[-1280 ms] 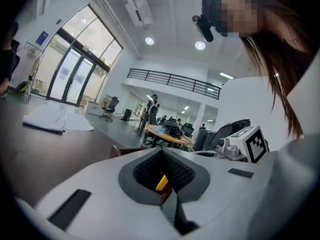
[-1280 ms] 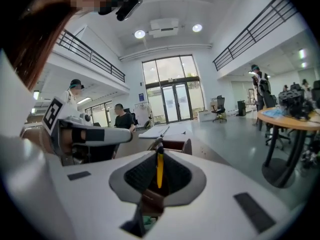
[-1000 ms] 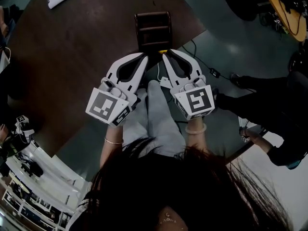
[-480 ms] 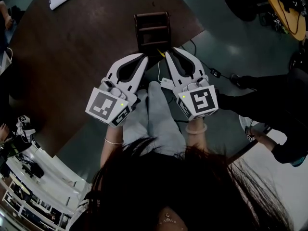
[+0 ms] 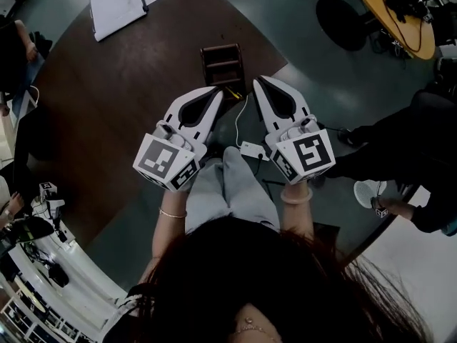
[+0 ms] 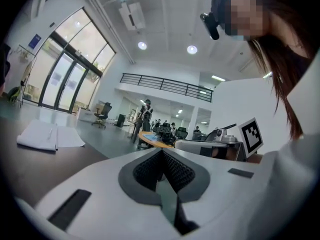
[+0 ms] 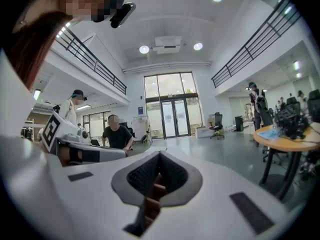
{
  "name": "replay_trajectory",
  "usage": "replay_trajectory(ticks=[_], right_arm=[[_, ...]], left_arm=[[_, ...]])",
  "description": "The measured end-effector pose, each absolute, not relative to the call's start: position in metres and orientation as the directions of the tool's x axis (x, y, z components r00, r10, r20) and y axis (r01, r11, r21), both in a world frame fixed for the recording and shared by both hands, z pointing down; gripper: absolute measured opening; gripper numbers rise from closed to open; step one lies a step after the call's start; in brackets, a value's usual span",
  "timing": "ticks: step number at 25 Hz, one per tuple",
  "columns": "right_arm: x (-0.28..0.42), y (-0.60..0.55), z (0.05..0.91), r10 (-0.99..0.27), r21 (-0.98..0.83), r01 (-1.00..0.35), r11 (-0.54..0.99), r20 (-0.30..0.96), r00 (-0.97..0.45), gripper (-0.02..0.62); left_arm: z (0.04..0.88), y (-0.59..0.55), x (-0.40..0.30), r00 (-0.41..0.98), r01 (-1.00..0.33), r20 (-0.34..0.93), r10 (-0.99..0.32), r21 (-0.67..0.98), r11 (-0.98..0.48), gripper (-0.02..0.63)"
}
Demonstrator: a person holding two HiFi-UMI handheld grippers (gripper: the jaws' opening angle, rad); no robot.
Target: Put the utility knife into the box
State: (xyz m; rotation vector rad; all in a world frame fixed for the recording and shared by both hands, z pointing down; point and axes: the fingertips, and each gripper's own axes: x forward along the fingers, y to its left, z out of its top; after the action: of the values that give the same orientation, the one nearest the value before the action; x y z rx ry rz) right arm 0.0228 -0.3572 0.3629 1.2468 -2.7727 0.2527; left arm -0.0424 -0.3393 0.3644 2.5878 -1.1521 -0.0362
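Only a short yellow strip of the utility knife (image 5: 232, 91) shows. It lies at the near right corner of the box (image 5: 223, 64), its long axis slanting from far-left to near-right. Whether it rests inside the box or on the counter (image 5: 107, 113) cannot be told.

The one box is dark brown, divided by cross slats, and stands at the counter's near edge.

Two hand-held grippers hang side by side over the person's lap, marker cubes toward the person and noses converging on the box. The left hand-held gripper (image 5: 218, 90) ends just beside the yellow strip, and its jaws are pressed together on nothing. The right hand-held gripper (image 5: 258, 81) is likewise pressed together and empty, with the box's slats showing through the slot below its pads.

An open white notebook (image 5: 127, 2) lies toward the counter's far edge.
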Motion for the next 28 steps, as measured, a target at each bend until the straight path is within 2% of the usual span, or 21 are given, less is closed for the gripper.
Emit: replay_trajectory(ticks=[7, 28], right_arm=[[0.032, -0.344, 0.309, -0.771, -0.065, -0.773, 0.631, 0.055, -0.634, 0.015], [0.024, -0.321, 0.281, -0.754, -0.017, -0.755, 0.656, 0.033, -0.656, 0.015]], left_arm=[[0.316, -0.328, -0.042, 0.691, -0.710, 0.024, -0.723, 0.212, -0.671, -0.003], [0.277, -0.315, -0.040, 0.713, -0.682, -0.051, -0.699, 0.177, -0.709, -0.003]])
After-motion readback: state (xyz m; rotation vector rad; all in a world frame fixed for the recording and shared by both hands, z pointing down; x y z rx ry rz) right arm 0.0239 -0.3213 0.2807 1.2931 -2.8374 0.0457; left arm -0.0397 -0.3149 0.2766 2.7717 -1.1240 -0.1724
